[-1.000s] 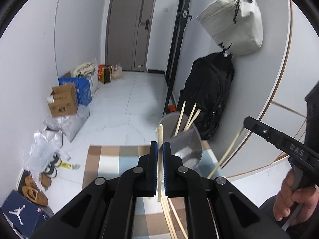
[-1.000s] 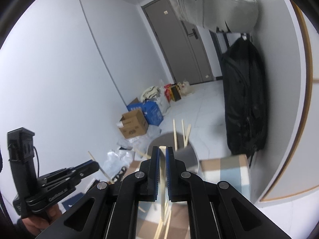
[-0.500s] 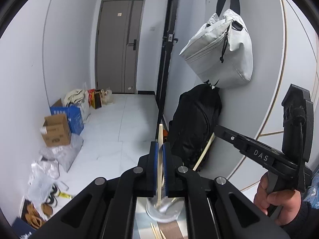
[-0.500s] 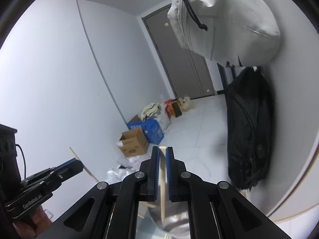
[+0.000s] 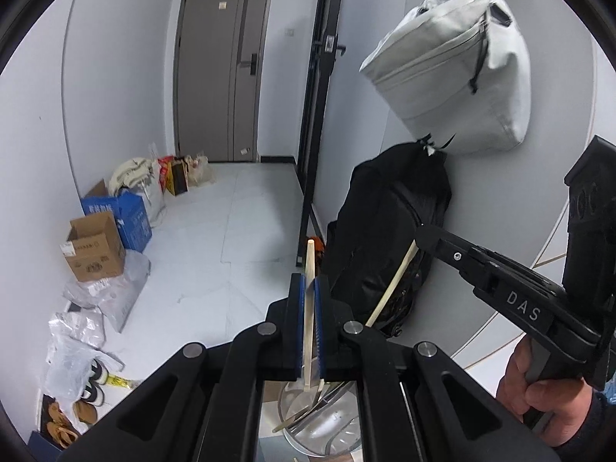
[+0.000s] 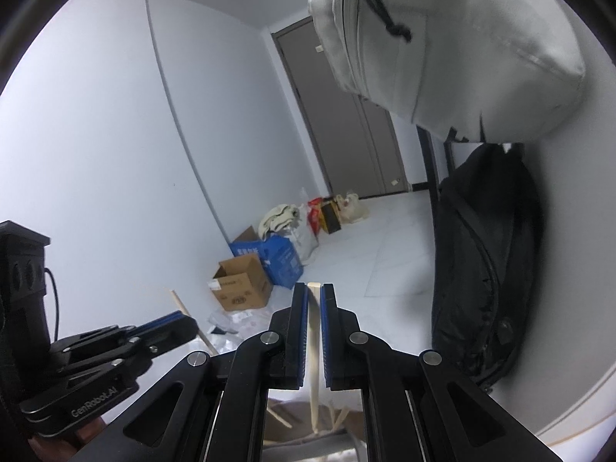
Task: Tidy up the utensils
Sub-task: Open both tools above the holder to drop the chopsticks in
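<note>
The left gripper (image 5: 307, 288) is clamped on a pale wooden chopstick (image 5: 309, 308). The stick stands nearly upright between the blue pads (image 5: 300, 308), its top poking out above the fingertips and its lower end hanging over the open mouth of a steel cup (image 5: 327, 427) at 6 o'clock in the left wrist view. More sticks lie slanted inside the cup.

The right gripper (image 6: 315, 300) is likewise closed on a second chopstick (image 6: 314, 346), which runs straight down between its jaws. Its top end shows just above the fingertips; its lower end reaches toward the cup (image 6: 308, 446), a blurred grey rim at 6 o'clock with a few sticks leaning in it. Whether either held stick touches the cup cannot be told.

Each gripper shows in the other's camera. In the left wrist view the right one (image 5: 421, 236) comes in from 3 o'clock, the stick slanting down from its tip, with a hand (image 5: 539, 396) on its grip at 4 o'clock. In the right wrist view the left one (image 6: 184, 323) sits at 8 o'clock, its stick crossing the tip.

On the wall a grey bag (image 5: 454, 65) hangs at 1 o'clock above a black bag (image 5: 385, 223). Boxes (image 5: 96, 246) stand along the far wall at 9 o'clock, near a grey door (image 5: 223, 61) at 12.
</note>
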`<state>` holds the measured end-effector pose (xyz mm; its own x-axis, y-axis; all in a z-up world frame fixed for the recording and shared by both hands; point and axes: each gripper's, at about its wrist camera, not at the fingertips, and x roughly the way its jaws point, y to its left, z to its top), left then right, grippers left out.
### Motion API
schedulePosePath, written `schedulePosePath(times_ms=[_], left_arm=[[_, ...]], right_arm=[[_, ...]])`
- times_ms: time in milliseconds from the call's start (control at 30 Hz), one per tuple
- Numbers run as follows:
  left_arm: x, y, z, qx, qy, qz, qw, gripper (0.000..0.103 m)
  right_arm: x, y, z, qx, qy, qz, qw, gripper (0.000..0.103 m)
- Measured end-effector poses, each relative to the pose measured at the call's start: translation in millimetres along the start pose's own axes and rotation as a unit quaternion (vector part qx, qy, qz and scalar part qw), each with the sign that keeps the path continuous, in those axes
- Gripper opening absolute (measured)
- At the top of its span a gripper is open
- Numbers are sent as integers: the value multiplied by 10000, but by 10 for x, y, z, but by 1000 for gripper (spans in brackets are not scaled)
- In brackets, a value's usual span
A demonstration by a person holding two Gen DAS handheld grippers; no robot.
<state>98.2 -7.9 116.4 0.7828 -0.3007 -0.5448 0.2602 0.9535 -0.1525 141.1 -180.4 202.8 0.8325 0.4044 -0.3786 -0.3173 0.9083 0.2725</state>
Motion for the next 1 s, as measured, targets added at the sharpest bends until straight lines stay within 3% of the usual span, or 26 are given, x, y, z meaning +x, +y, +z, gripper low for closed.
schedulePosePath(times_ms=[367, 500, 600, 733, 867, 967, 1000], left_arm=[[231, 29, -41, -1, 312, -208, 9993, 1], [344, 11, -42, 38, 745, -603, 9954, 1], [373, 10, -40, 77, 941, -618, 9936, 2], [280, 66, -38, -46, 919, -598, 9940, 22], [139, 107, -69, -195, 719, -454, 9962, 43], [25, 101, -130, -195, 610, -185, 9978, 48], [-17, 104, -158, -205, 586, -35, 9981, 50]], right_arm=[[285, -37, -164, -127, 325, 28, 9994, 6], [354, -24, -236, -179, 529, 126, 9984, 9], [356, -61, -283, -101, 626, 266, 9976, 9], [259, -164, -312, 113, 620, 450, 9970, 11], [114, -314, -371, 382, 551, 300, 9973, 33], [6, -421, -449, 616, 605, 226, 9960, 37], [-30, -437, -469, 639, 607, 196, 9959, 45]])
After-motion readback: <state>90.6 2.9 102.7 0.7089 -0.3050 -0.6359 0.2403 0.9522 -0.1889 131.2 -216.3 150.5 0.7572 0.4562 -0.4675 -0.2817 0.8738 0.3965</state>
